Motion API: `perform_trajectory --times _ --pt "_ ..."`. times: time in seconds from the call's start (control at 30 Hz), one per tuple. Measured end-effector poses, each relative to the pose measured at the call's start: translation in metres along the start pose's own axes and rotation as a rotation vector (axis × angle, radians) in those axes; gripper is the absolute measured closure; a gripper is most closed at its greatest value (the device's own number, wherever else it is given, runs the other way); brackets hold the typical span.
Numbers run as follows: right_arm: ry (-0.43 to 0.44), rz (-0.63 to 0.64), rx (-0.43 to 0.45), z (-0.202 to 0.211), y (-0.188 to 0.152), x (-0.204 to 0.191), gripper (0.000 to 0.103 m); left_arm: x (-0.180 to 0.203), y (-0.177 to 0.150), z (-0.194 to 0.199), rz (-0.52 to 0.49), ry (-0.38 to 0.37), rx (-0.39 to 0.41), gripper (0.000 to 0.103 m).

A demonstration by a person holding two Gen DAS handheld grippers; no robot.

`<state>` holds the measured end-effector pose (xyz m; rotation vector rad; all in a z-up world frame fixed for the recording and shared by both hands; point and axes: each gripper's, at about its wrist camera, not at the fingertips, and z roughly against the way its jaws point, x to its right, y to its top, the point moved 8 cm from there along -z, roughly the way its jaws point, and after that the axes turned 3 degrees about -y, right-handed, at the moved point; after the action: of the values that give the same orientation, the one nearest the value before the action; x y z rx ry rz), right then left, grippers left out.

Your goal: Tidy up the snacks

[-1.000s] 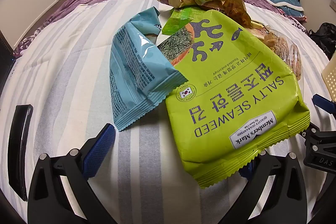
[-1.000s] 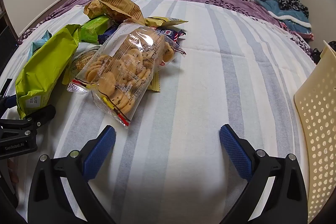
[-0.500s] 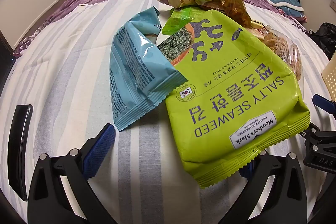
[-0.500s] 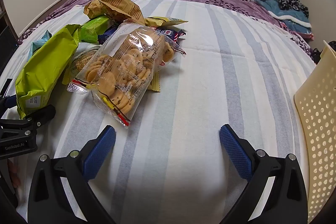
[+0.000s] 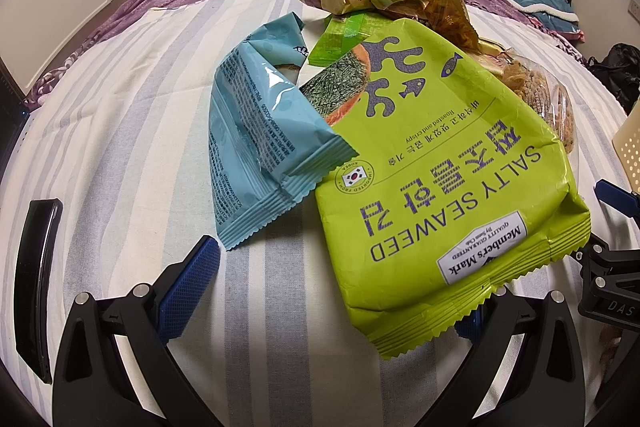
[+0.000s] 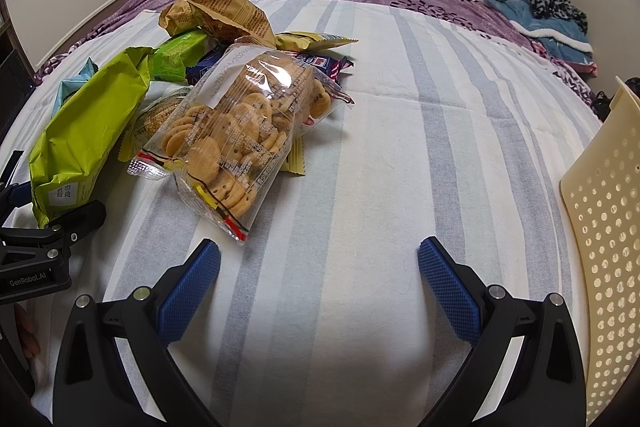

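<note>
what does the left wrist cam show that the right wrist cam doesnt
Only the left wrist view shows the seaweed bag's printed front, reading Salty Seaweed, and the light blue packet in full.

Only the right wrist view shows the whole clear cookie bag and the open right gripper over bare striped sheet.

Both show the green seaweed bag, the crumpled gold packets and the cream perforated basket.

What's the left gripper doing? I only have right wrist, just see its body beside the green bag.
Observer: The left gripper is open, and the green bag has its near corner lying over the right finger.
Operator: Anything on top of that bag?
Observer: Yes, a light blue bag overlaps its left edge.
Operator: Label readable?
Observer: It reads SALTY SEAWEED, printed upside down to the left camera.
</note>
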<state>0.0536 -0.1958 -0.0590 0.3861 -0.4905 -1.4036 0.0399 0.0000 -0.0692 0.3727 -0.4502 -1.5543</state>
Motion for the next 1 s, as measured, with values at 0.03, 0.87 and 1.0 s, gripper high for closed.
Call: perform_trajectory --times 0.03,0.87,1.0 --pt "0.001 -0.002 0.0 0.0 0.0001 0.0003 0.005 -0.0001 0.0 0.0001 0.0 0.0 0.0 0.002" --pt "0.001 -0.003 0.0 0.0006 -0.0014 0.001 0.005 0.0002 0.0 0.0004 0.001 -0.002 0.0 0.002" --pt "0.001 -0.003 -0.001 0.0006 -0.0014 0.0011 0.005 0.0001 -0.0001 0.0004 0.001 -0.001 0.0 0.002"
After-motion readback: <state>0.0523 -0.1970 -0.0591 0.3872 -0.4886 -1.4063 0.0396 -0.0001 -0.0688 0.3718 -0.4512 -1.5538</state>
